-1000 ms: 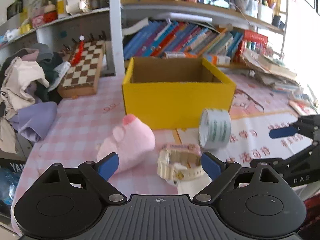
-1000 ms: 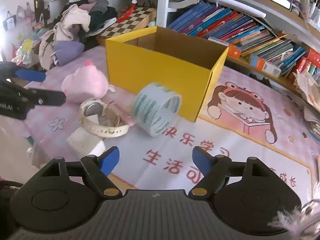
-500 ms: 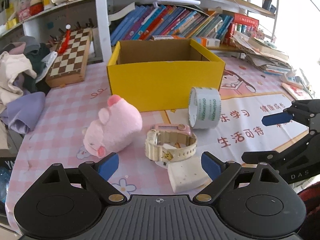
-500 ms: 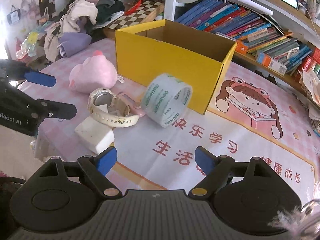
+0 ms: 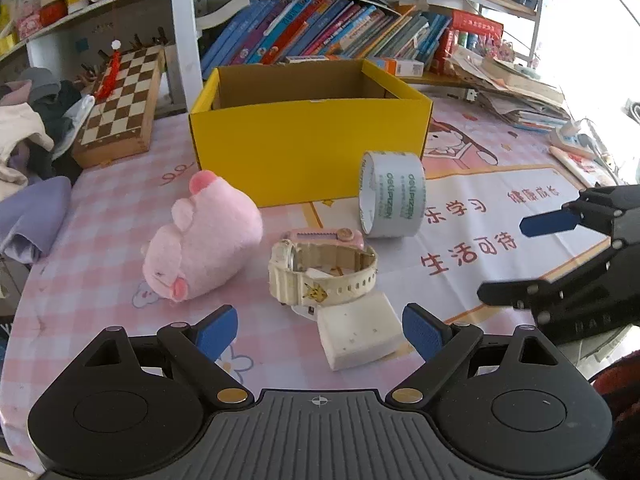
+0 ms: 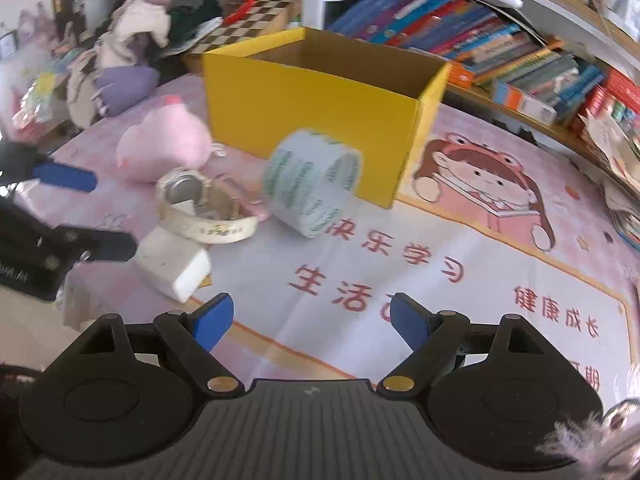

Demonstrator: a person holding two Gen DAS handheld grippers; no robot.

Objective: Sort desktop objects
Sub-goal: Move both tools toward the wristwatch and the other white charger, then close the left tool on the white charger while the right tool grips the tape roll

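Observation:
An open yellow cardboard box (image 5: 308,148) (image 6: 316,112) stands on the table. In front of it lie a pink plush pig (image 5: 202,240) (image 6: 164,148), a roll of clear tape (image 5: 392,200) (image 6: 312,188) on its edge, a cream wristwatch (image 5: 322,276) (image 6: 204,216), a pink flat item (image 5: 324,236) behind the watch, and a white block (image 5: 360,330) (image 6: 174,268). My left gripper (image 5: 320,330) is open and empty, just short of the watch and block. My right gripper (image 6: 308,320) is open and empty, over the printed mat short of the tape; it also shows in the left wrist view (image 5: 516,256).
A chessboard (image 5: 120,104) and a pile of clothes (image 5: 28,152) lie at the far left. A shelf of books (image 5: 328,36) runs behind the box. Stacked papers (image 5: 520,96) sit at the far right. A printed mat (image 6: 460,264) covers the right half of the table.
Both grippers have drawn back and lifted a little, so the objects sit farther ahead in view. Both stay open. The objects have not moved.

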